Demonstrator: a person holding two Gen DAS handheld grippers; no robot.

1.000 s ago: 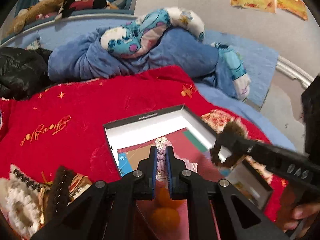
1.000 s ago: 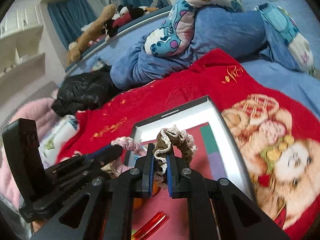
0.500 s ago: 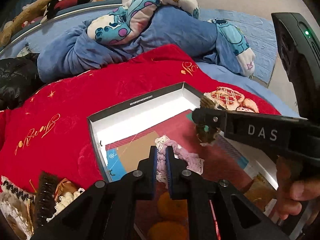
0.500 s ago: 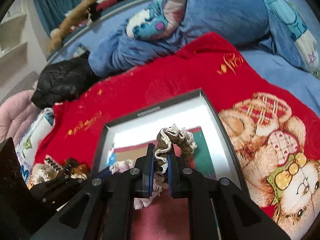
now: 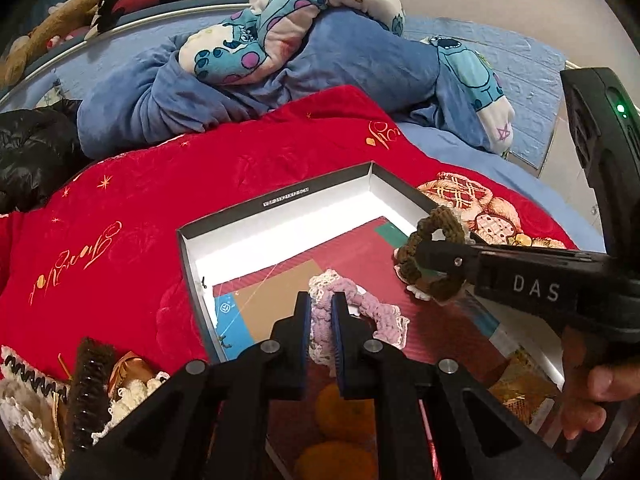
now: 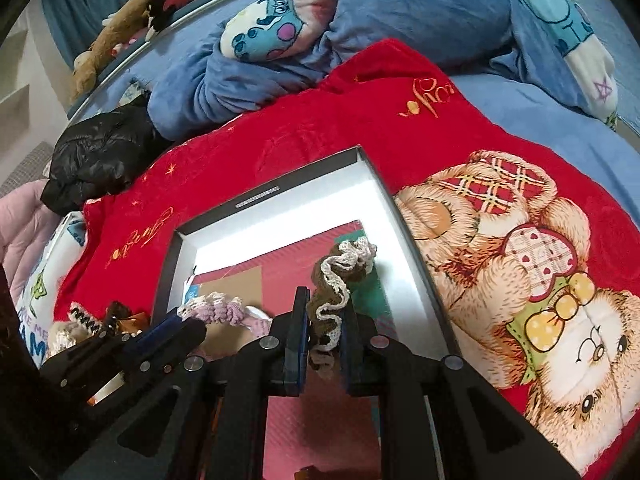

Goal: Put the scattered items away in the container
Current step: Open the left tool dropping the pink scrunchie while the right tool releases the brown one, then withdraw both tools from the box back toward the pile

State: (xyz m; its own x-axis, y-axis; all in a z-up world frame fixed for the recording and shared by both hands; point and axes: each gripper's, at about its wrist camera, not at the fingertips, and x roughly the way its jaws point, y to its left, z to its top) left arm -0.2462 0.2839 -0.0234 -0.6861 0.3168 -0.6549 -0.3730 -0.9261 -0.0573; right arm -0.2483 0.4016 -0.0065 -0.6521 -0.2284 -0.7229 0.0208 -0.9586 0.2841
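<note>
A shallow black-rimmed box [image 5: 280, 200] with white walls and a red sheet on its bottom lies on the red blanket. My left gripper [image 5: 320, 300] is shut on a pink crocheted scrunchie [image 5: 376, 312], whose loose end rests on the box bottom. My right gripper [image 6: 325, 300] holds a brown scrunchie [image 6: 344, 268] with white lace trim low over the box's right half, its jaws only slightly parted around it. From the left wrist view, the right gripper [image 5: 424, 256] and brown scrunchie [image 5: 436, 220] reach in from the right. The left gripper [image 6: 188, 320] and pink scrunchie [image 6: 224, 310] show at the right wrist view's lower left.
Two oranges [image 5: 340, 408] lie in the box's near end. Left of the box lie a dark brush [image 5: 90, 392], a black spiral hair tie [image 5: 28, 376] and cream lace pieces. A blue blanket [image 5: 340, 64] and black jacket [image 6: 100, 156] are heaped beyond.
Both grippers have come down toward the box. The right gripper carried the brown scrunchie in over the box, beside the left one. Its jaws stand slightly wider than before.
</note>
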